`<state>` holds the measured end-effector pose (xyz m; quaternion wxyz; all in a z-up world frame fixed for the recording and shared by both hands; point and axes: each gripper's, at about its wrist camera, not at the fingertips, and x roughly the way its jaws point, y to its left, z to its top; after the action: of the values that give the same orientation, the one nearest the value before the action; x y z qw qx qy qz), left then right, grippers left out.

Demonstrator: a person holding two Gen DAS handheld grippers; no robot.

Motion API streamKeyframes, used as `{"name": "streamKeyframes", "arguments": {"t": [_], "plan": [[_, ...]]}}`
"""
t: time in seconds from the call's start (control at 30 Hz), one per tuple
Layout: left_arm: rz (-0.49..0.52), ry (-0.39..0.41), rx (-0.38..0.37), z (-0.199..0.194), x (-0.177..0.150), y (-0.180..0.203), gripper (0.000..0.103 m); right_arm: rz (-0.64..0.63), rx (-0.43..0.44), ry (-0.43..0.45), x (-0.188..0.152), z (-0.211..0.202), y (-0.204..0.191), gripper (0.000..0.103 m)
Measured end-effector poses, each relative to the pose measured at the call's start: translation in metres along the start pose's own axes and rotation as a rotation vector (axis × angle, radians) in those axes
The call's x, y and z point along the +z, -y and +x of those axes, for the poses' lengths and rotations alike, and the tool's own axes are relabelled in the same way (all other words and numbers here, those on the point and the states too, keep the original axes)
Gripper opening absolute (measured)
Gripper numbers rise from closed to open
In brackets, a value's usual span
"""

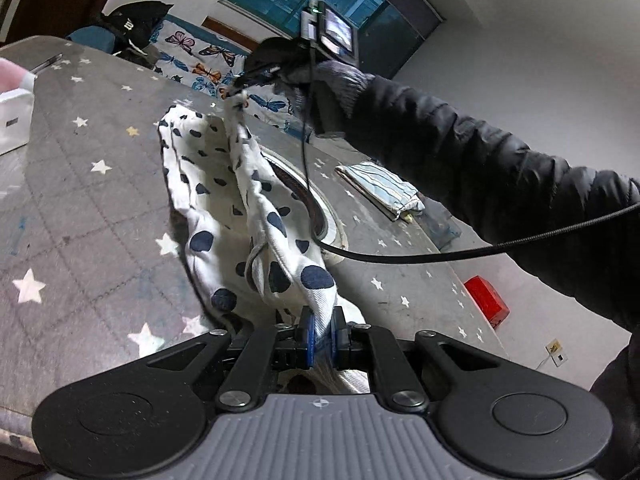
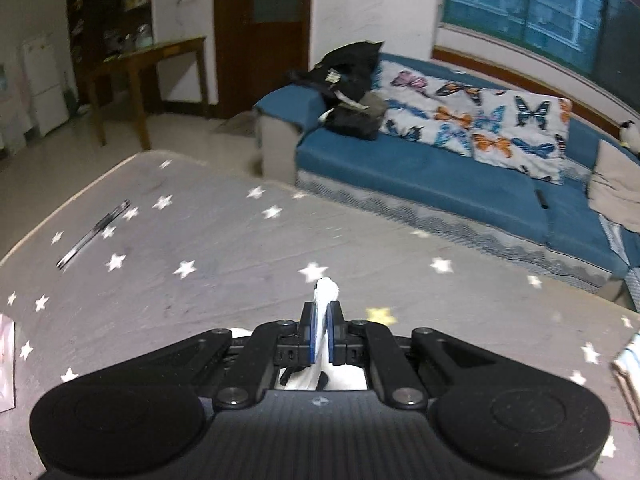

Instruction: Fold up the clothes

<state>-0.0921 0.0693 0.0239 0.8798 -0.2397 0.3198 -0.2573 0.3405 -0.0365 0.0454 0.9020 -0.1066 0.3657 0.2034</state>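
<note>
The left gripper [image 1: 320, 330] pinched one end of the spotted garment [image 1: 224, 208], which sagged above the starred cover [image 1: 80, 200] toward the right gripper [image 1: 240, 98] clamping its far end, so a thin bite might slip and collapse it.

A white garment with navy dots [image 1: 240, 208] hangs stretched and sagging, lifted above the star-patterned surface.

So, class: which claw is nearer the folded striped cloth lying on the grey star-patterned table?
Probably right claw: the cloth lies below its arm; left claw sits farther back.
</note>
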Motion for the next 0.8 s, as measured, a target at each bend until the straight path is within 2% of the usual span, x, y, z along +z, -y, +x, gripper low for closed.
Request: {"name": "streamKeyframes", "arguments": {"t": [0.27, 0.43, 0.57, 0.63, 0.67, 0.8], "plan": [[0.002, 0.000, -0.003, -0.004, -0.002, 0.004, 0.008, -0.042, 0.080, -0.025, -0.008, 0.018, -0.040, 0.005], [0.025, 0.008, -0.016, -0.002, 0.000, 0.009, 0.008, -0.054, 0.082, -0.024, -0.008, 0.018, -0.049, 0.005], [0.041, 0.012, -0.024, 0.000, 0.001, 0.013, 0.008, -0.042, 0.135, -0.020, -0.006, 0.014, -0.050, 0.006], [0.043, 0.012, -0.024, 0.001, 0.001, 0.015, 0.008, -0.041, 0.164, -0.016, -0.005, 0.011, -0.052, 0.008], [0.045, 0.012, -0.022, 0.002, 0.001, 0.016, 0.008, -0.041, 0.178, -0.014, -0.004, 0.010, -0.054, 0.014], [0.043, 0.010, -0.012, 0.005, 0.000, 0.017, 0.008, -0.039, 0.236, -0.007, -0.002, 0.004, -0.058, 0.018]]}}
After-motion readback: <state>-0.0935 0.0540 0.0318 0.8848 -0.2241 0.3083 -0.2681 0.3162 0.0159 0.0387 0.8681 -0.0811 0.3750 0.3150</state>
